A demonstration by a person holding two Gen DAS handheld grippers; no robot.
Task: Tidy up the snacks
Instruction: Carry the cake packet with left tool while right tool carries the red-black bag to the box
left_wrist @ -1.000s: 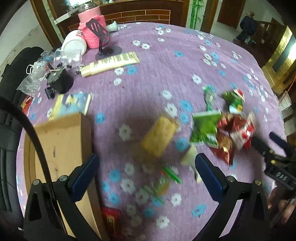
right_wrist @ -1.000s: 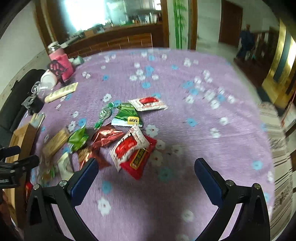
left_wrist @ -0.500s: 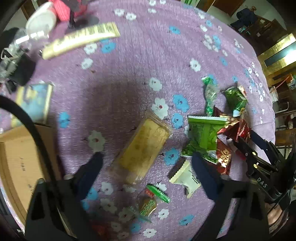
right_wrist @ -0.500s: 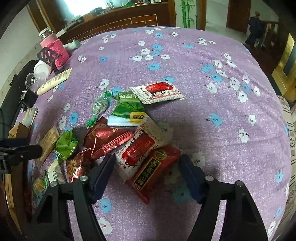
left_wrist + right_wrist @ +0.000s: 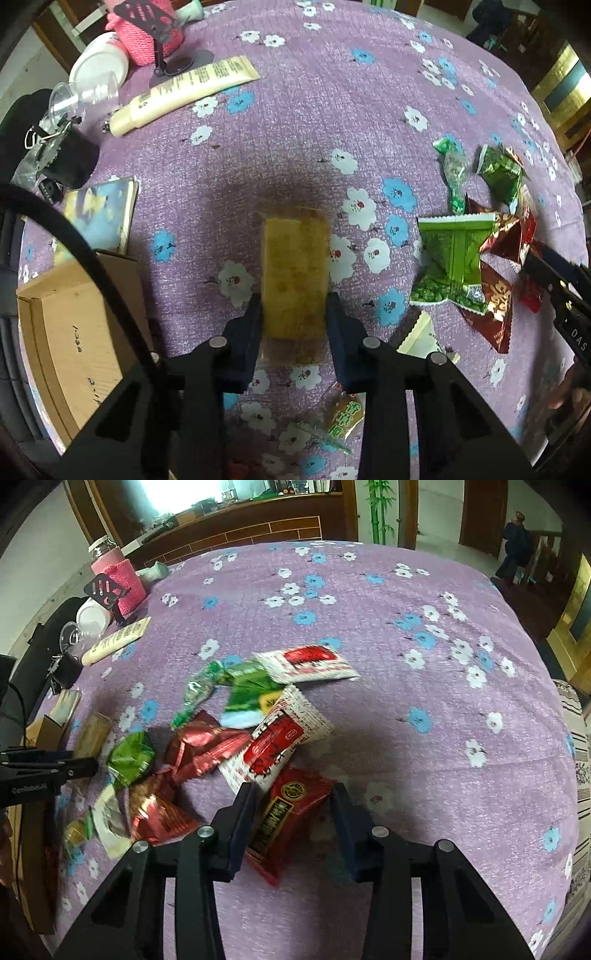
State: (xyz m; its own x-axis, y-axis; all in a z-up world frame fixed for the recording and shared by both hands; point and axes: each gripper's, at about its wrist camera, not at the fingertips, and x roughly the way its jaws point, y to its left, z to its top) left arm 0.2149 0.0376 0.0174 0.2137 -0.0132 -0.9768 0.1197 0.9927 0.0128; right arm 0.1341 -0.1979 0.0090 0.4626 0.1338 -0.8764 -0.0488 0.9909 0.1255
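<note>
Purple flowered desk (image 5: 295, 110): your left gripper (image 5: 293, 314) pinches the yellow bar (image 5: 294, 273)'s slippery end; it may slide out. Right gripper (image 5: 291, 812) straddles the red packet (image 5: 291, 812), fingers half-open.

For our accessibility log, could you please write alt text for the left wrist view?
The left gripper clamps a yellow snack bar on a purple floral tablecloth; a cardboard box lies left, green and red snack packets right.
</note>
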